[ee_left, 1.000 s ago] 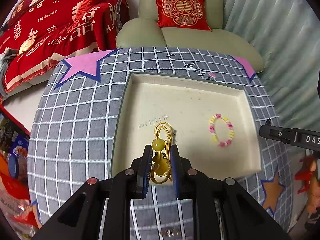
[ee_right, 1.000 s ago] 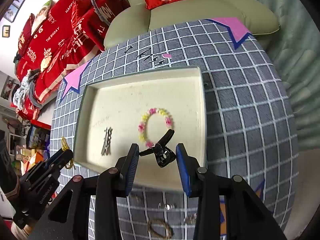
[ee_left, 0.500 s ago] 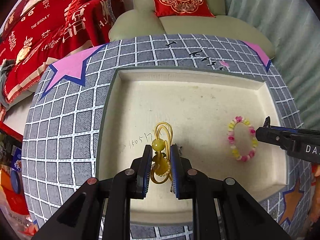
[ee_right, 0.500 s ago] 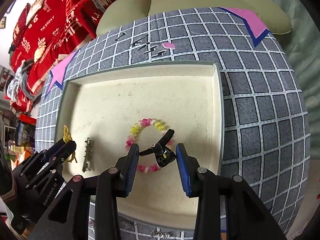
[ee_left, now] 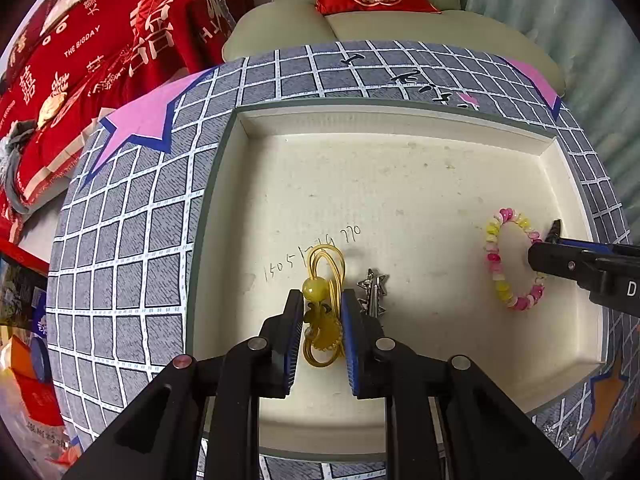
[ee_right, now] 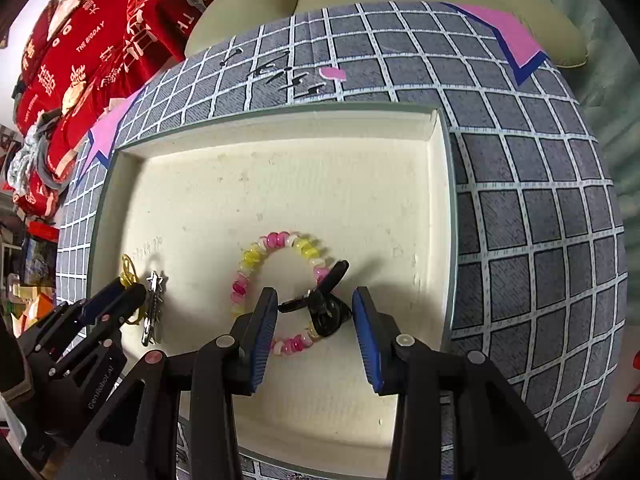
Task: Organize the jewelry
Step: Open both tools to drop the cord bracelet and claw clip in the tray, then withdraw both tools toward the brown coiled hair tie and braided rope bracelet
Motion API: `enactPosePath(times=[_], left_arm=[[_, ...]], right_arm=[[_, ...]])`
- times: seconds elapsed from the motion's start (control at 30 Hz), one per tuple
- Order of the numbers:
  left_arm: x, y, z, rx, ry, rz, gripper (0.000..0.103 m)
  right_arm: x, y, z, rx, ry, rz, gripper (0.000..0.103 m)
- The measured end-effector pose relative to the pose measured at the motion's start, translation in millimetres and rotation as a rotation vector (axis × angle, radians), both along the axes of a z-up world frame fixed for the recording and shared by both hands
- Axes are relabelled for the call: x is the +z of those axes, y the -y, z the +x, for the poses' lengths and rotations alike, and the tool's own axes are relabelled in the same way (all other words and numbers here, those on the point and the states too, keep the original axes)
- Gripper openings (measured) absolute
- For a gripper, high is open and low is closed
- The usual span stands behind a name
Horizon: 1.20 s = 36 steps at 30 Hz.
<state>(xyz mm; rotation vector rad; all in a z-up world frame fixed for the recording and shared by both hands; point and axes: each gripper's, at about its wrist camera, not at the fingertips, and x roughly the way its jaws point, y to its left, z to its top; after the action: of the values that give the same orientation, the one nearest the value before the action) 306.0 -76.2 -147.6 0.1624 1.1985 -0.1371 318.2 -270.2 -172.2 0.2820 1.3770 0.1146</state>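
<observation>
A cream tray (ee_left: 400,128) lies on the grey checked table. My left gripper (ee_left: 320,316) is shut on a yellow beaded hair tie (ee_left: 322,280) and holds it low over the tray's left part, beside a silver star hair clip (ee_left: 374,292). My right gripper (ee_right: 314,312) holds a black hair clip (ee_right: 326,300) between its fingers, over a pink and yellow bead bracelet (ee_right: 276,248) lying in the tray's right part. The tray (ee_right: 280,128), the silver clip (ee_right: 154,300) and the left gripper (ee_right: 120,292) show in the right wrist view.
A green armchair (ee_left: 360,28) with a red cushion stands behind the table. A red blanket (ee_left: 100,52) covers a sofa at the far left. Small jewelry pieces (ee_left: 556,432) lie on the tablecloth in front of the tray. Boxes sit low at the left.
Both grippers have moved forward over the tray and lower, each keeping its item. The silver star clip has come into the left wrist view.
</observation>
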Motion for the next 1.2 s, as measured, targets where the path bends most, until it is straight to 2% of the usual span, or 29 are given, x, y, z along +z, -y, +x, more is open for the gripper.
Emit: enactPosePath(times=[0.03, 0.07, 0.1, 0.13, 0.37, 0.43, 0.7, 1.0, 1.2], left_arm=[[0, 0, -1, -0.001, 0.004, 0.005, 0.052], [2, -1, -1, 0.006, 0.016, 0.016, 0.09], [5, -3, -4, 0.017, 0.047, 0.023, 0.101], [9, -4, -6, 0.022, 0.076, 0.023, 0.103], [11, -6, -11, 0.006, 0.053, 0.006, 0.103], [14, -7, -13, 0.011, 0.049, -0.008, 0.103], [30, -6, -29, 0.007, 0.042, -0.02, 0.103], [45, -12, -58, 0.008, 0.055, -0.023, 0.103], [56, -25, -84, 0.018, 0.061, -0.034, 0.103]], right_arm=[[-1, -1, 0, -0.001, -0.002, -0.002, 0.05], [-2, -1, 0, 0.0, -0.004, -0.002, 0.059], [-2, -1, 0, 0.001, -0.004, -0.002, 0.065], [-3, 1, -1, 0.001, -0.002, 0.002, 0.065], [1, 7, -7, -0.017, 0.008, 0.031, 0.072], [5, 7, -9, -0.009, 0.019, 0.037, 0.078], [24, 8, -20, -0.026, 0.04, 0.098, 0.084], [44, 2, -41, -0.05, 0.062, 0.151, 0.087], [64, 1, -64, -0.051, 0.125, 0.167, 0.087]])
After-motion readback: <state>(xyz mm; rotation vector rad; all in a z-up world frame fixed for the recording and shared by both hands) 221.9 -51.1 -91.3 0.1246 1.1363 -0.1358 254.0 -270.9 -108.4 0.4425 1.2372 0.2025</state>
